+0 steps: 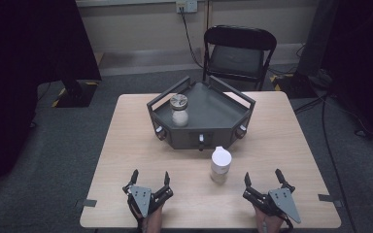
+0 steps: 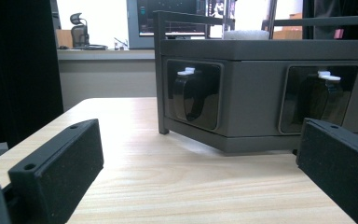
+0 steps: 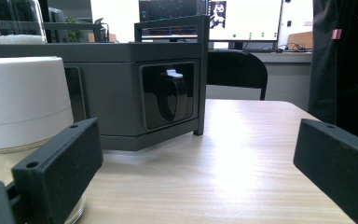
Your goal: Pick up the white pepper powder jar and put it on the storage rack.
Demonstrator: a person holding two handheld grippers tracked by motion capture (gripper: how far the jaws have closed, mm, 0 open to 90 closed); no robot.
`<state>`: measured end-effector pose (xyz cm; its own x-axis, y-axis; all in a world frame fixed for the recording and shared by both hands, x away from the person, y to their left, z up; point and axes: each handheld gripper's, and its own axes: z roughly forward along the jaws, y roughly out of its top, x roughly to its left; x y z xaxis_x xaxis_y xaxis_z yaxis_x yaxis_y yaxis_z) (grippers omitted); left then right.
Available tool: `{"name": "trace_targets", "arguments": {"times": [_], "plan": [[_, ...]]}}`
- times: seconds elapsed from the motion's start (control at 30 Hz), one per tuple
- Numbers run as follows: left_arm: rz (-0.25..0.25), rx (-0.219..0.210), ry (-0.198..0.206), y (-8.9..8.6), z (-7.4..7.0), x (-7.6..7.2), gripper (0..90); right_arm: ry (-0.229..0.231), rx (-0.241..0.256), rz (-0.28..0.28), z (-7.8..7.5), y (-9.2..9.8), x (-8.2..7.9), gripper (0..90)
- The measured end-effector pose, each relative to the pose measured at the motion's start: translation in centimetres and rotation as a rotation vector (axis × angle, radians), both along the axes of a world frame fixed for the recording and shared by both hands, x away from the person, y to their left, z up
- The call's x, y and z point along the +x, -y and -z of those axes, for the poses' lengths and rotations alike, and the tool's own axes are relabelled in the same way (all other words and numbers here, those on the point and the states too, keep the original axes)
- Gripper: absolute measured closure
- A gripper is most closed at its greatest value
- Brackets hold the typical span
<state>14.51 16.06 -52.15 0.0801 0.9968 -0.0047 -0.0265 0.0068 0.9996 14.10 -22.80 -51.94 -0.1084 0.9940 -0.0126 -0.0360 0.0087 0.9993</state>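
In the high view, the left tool (image 1: 150,180) lay low in the lower left part of the frame, on the near edge of the wooden worktop (image 1: 281,145). Its two jaws stood wide apart and held nothing. The right tool (image 1: 263,178) lay in the lower right part of the frame, also with jaws spread wide and with nothing between them.

A jar with a white lid (image 1: 220,164) stood upright on the worktop, a little below the middle of the frame. It was near the right tool, up and to the left of it, and was not touching it. In the right gripper view the same jar stood at the left edge of the frame, just beyond the left jaw.

Behind this jar, in the center of the high view, stood a dark grey tray (image 1: 218,114) with a raised rail and small knobs on its front walls. A second jar with a metal lid (image 1: 179,110) stood upright inside the tray, in its left part.

The left gripper view showed the front walls of the tray (image 2: 256,93) across the upper right of the frame, with bare worktop between the jaws. A black folding chair (image 1: 238,53) stood behind the worktop, at the top center of the high view.
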Motion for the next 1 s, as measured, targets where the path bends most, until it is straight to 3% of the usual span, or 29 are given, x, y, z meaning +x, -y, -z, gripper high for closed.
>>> {"name": "trace_targets", "arguments": {"times": [0.43, 0.73, 1.0], "plan": [[-0.006, -0.001, 0.001, 0.1, 0.0, 0.0, 0.0, -0.001, 0.001, -0.001, 0.0, 0.0, 0.0, 0.0], [-0.009, -0.001, 0.000, 0.2, 0.0, 0.0, 0.0, -0.007, 0.032, 0.013, -0.1, 0.1, 0.1, 0.0], [-0.013, -0.001, 0.000, 0.2, 0.0, 0.0, 0.0, 0.014, 0.009, 0.001, -1.5, -0.1, 0.0, 0.0]]}}
